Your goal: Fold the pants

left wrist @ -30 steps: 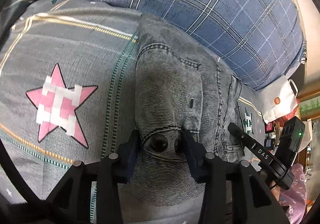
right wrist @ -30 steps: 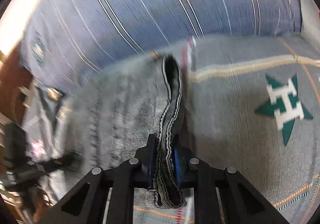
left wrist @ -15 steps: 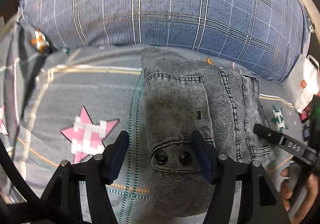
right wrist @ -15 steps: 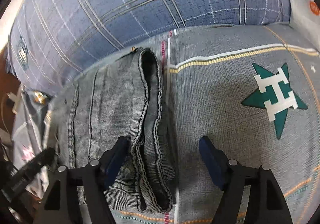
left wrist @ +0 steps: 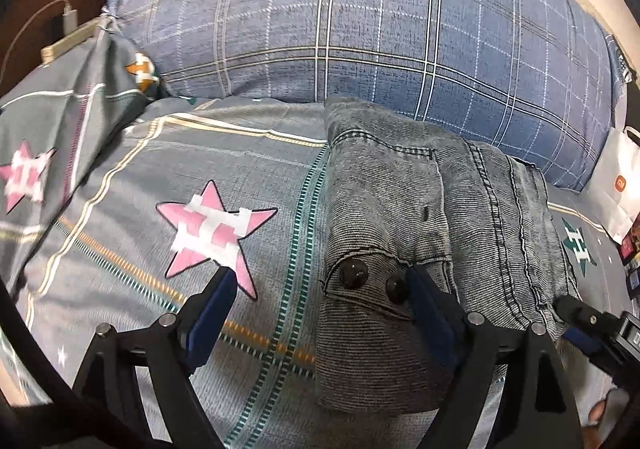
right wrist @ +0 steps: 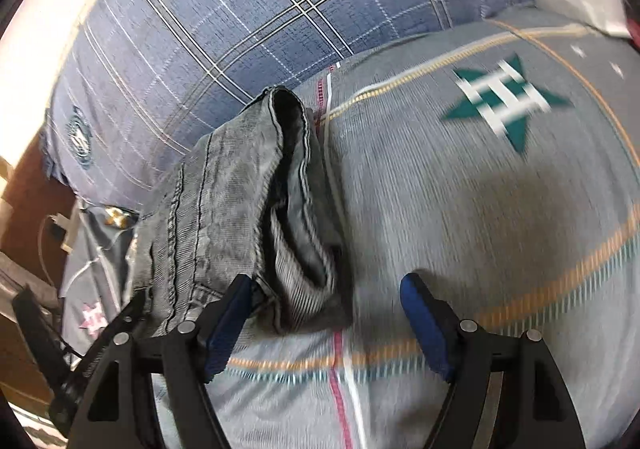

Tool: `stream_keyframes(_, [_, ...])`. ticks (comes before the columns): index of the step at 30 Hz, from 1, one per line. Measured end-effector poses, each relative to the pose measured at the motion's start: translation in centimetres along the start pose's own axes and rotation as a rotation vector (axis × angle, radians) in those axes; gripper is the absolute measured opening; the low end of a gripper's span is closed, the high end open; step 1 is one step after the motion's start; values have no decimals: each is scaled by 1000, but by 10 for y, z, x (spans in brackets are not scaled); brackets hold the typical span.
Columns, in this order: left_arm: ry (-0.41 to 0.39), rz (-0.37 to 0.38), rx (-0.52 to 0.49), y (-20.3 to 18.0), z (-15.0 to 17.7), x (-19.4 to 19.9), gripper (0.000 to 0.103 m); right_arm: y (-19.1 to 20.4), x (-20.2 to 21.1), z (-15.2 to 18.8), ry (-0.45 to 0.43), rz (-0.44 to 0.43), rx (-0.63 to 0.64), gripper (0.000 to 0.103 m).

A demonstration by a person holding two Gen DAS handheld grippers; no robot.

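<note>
The grey denim pants lie folded into a compact stack on the grey star-print bedsheet, against a blue plaid pillow. Two dark buttons show on the near flap. My left gripper is open and empty, its right finger beside the buttons, its left finger over the sheet. In the right wrist view the pants show their folded edge. My right gripper is open and empty, its left finger at the stack's near corner.
A white paper bag stands at the right by the pillow. A phone and white charger cable lie at the far left. The right gripper also shows in the left wrist view. A green star print marks the sheet right of the pants.
Both grippers have let go of the pants and opened wide. Both have drawn back a little from the folded stack, which now rests on the bed.
</note>
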State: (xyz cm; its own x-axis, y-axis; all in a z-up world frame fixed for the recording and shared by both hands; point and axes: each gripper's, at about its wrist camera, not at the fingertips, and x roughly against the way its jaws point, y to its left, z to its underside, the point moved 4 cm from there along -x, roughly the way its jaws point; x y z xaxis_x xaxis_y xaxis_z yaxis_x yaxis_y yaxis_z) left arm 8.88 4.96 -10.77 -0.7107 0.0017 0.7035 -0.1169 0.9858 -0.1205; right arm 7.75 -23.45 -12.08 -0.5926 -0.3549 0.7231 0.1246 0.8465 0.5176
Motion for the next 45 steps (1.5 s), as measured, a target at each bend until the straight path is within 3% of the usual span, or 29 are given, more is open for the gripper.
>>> stream_keyframes(4, [-43, -15, -32, -5, 17, 24, 86, -3, 17, 32, -34, -38, -50, 79])
stream_keyframes(6, [-44, 40, -22, -7, 24, 31, 86, -3, 24, 48, -56, -59, -76, 79])
stream_keyframes(9, [-35, 40, -5, -8, 31, 39, 86, 7, 25, 60, -28, -25, 19, 79])
stream_keyframes(11, [-81, 31, -8, -7, 30, 49, 86, 14, 24, 61, -24, 17, 63, 79])
stream_keyframes(15, [-212, -69, -6, 0, 29, 79, 86, 22, 24, 61, -20, 58, 97, 79])
stream_keyframes(18, [-182, -53, -36, 2, 36, 89, 86, 33, 42, 62, -98, 108, 149, 79])
stream_keyframes(20, [-162, -87, -83, 2, 45, 93, 86, 40, 52, 65, -152, 125, 194, 79])
stream_keyframes(23, [-198, -141, -159, -1, 56, 112, 86, 58, 75, 84, -219, 111, 268, 79])
stream_keyframes(27, [-280, -145, -207, -7, 66, 142, 87, 69, 102, 112, -273, 76, 332, 79])
stream_keyframes(36, [-283, -122, -116, 7, 68, 144, 88, 80, 106, 116, -317, 63, 396, 79])
stream_keyframes(45, [-296, -120, -83, 9, 68, 145, 88, 74, 103, 115, -310, 54, 358, 79])
